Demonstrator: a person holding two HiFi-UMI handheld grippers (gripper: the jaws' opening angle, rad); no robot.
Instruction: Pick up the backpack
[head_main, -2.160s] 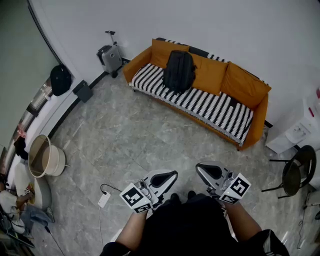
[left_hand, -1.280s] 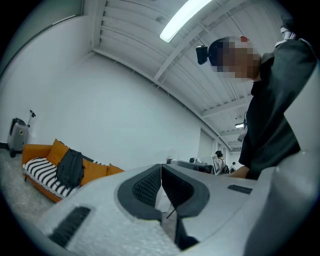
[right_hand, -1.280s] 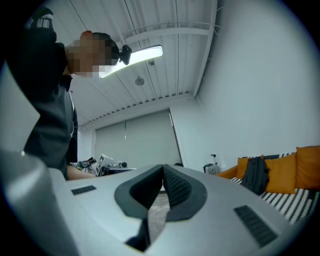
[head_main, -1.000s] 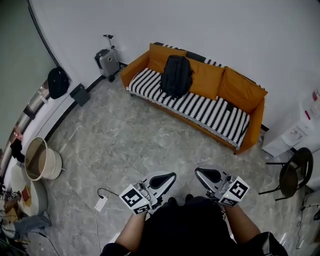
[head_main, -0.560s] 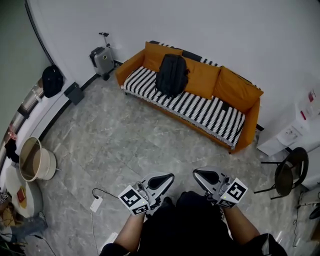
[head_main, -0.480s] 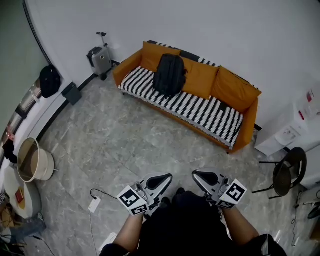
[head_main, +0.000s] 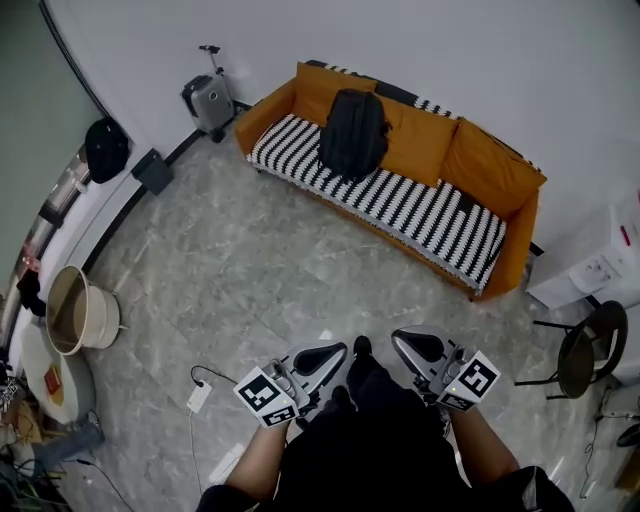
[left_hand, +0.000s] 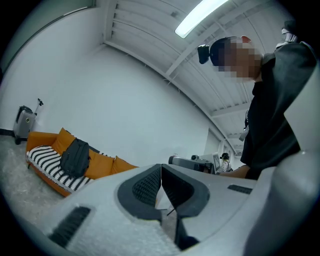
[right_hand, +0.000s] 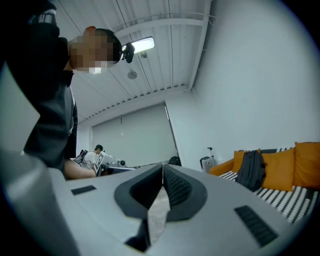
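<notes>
A black backpack (head_main: 353, 134) stands upright on the orange sofa (head_main: 500, 178), leaning on its back cushions over a black-and-white striped cover. It shows small in the left gripper view (left_hand: 75, 157) and the right gripper view (right_hand: 251, 168). My left gripper (head_main: 338, 350) and right gripper (head_main: 398, 340) are held close to my body, far from the sofa, across a stretch of grey floor. Both are shut with nothing between the jaws, seen as well in the left gripper (left_hand: 161, 170) and right gripper (right_hand: 163, 171) views.
A small grey suitcase (head_main: 209, 100) stands left of the sofa. A round bin (head_main: 80, 312) and clutter sit at the left wall. A white power strip (head_main: 198, 397) with cable lies on the floor near my left. A black chair (head_main: 582, 350) and white cabinet (head_main: 600, 262) stand at right.
The view has shifted as I walk; the sofa and backpack moved slightly right and up in the picture. Both grippers stay shut and keep their place in front of my body.
</notes>
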